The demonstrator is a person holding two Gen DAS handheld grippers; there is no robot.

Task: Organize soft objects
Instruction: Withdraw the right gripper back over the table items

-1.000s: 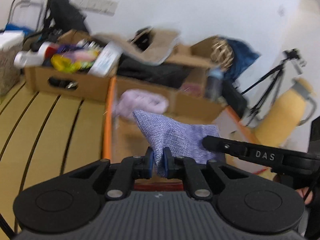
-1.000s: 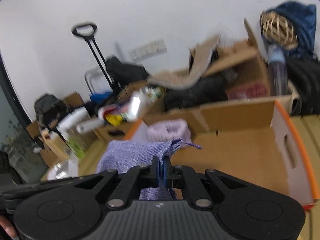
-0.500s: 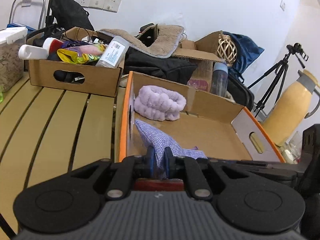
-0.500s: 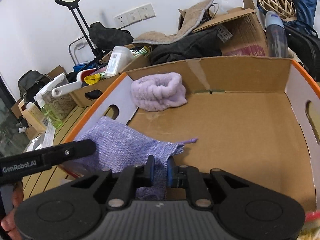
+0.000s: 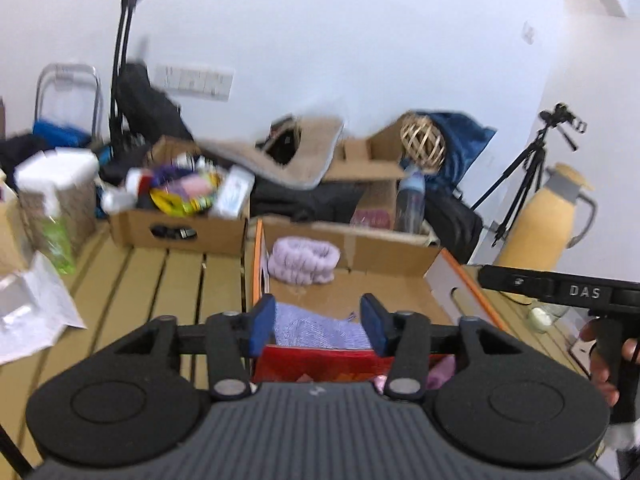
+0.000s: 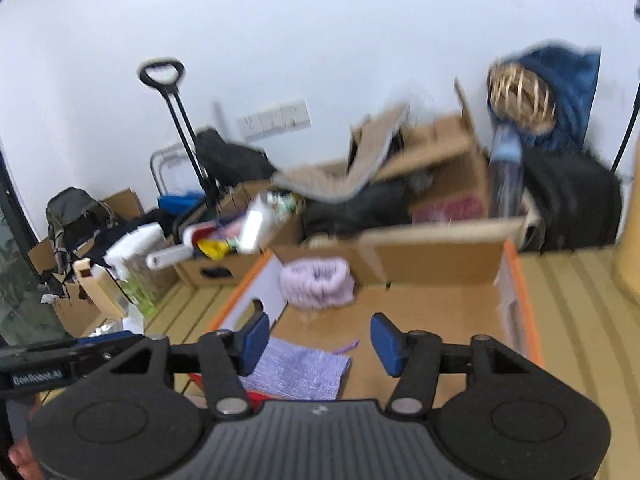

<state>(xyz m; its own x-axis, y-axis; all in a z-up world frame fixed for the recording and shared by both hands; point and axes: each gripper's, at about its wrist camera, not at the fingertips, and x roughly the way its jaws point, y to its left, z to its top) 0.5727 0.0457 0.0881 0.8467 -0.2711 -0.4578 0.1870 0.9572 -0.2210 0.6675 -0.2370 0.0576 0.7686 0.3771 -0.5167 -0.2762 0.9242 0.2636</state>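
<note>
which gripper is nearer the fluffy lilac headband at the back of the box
Left, though only by a little. The left gripper hangs over the box's near left corner, the side where the headband lies. The right gripper sits nearer the middle, with the headband off to its left. Both are opening.

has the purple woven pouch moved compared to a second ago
Yes. The purple pouch was pinched between both grippers above the orange-edged box; now it lies on the box floor at the near left corner, both sets of jaws opening clear of it.

Black ribbed left claw (image 5: pixel 319 329) and right claw (image 6: pixel 316 339), blue pads, silver screws, lettering seemingly "DAS".
</note>
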